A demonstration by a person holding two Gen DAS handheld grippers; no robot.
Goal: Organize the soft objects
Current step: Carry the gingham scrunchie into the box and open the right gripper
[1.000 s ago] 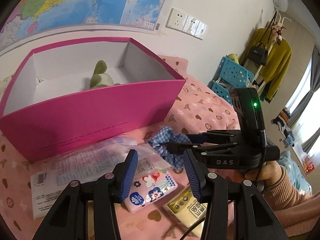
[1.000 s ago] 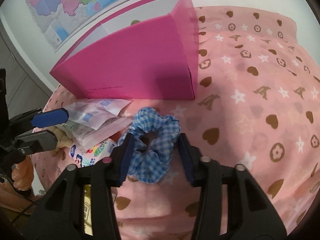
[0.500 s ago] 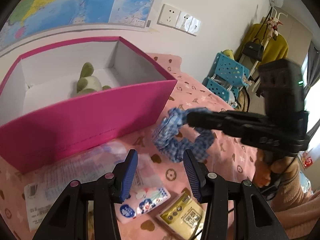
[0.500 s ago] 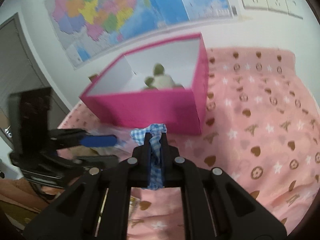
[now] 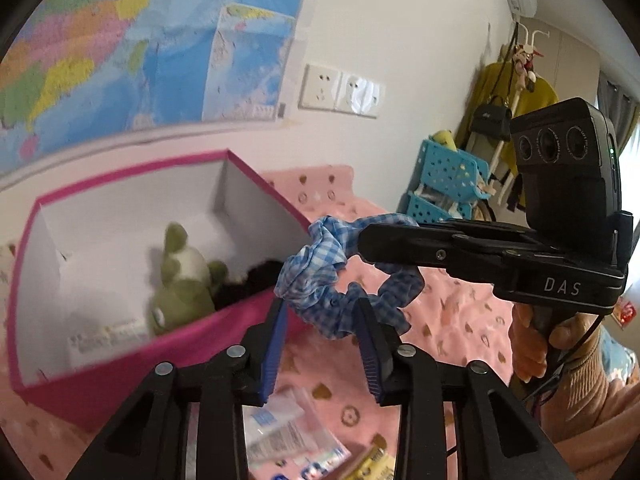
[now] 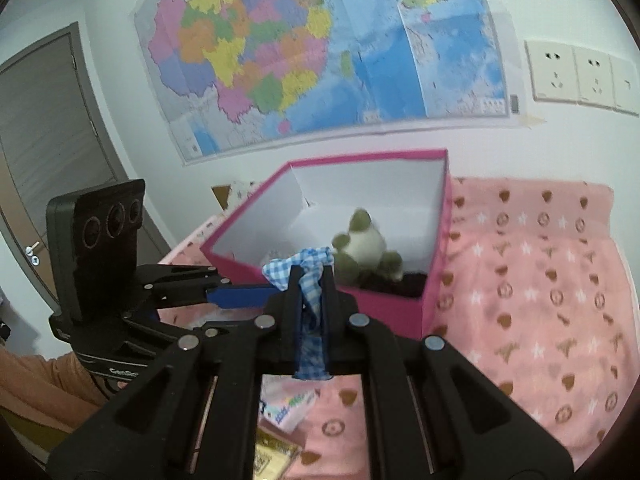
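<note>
My right gripper (image 6: 311,276) is shut on a blue checked scrunchie (image 6: 304,266) and holds it in the air just before the near wall of the open pink box (image 6: 384,300). In the left wrist view the scrunchie (image 5: 344,276) hangs from the right gripper (image 5: 362,240) by the box's right corner (image 5: 280,204). A green and white plush toy (image 5: 184,276) and something dark (image 5: 256,280) lie inside the box. My left gripper (image 5: 320,312) is open and empty, just under the scrunchie.
A pink patterned blanket (image 6: 540,280) covers the surface. Tissue packs and plastic packets (image 5: 280,436) lie on it below my left gripper. A map (image 6: 320,52) and wall sockets (image 6: 580,76) are behind the box. Blue baskets (image 5: 444,184) stand at the right.
My right gripper closed on the scrunchie, lifted it off the blanket and carried it up toward the box. My left gripper rose and moved closer to the box.
</note>
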